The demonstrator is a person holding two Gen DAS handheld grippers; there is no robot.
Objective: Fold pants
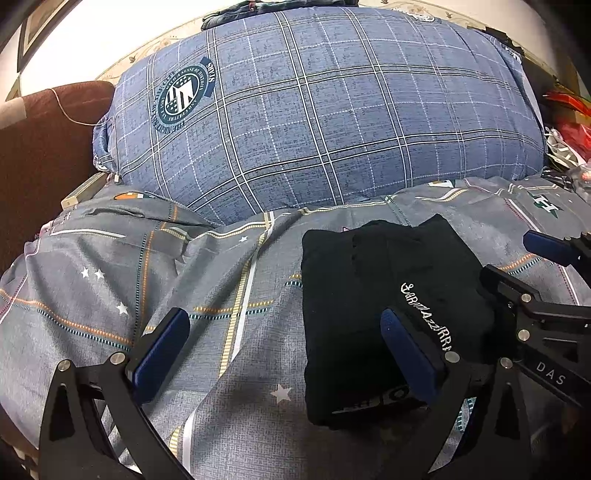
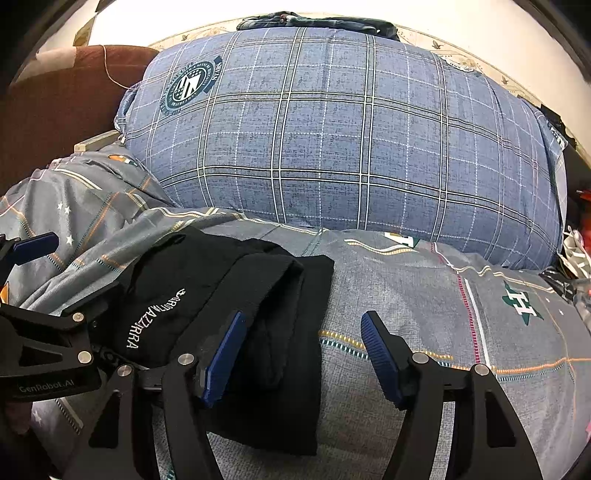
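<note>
Black pants with white lettering lie folded into a compact rectangle on the grey patterned bedsheet. My left gripper stands wide open over the pants' left edge, its right finger above the cloth and its left finger above the sheet. My right gripper is open over the pants' right edge, with its left finger above the cloth. Neither gripper's pads press on the fabric. Each gripper shows at the edge of the other's view: the right gripper, the left gripper.
A big blue plaid pillow rises right behind the pants. Dark clothes lie on top of it. Brown upholstery stands at the left, and red clutter at the right edge.
</note>
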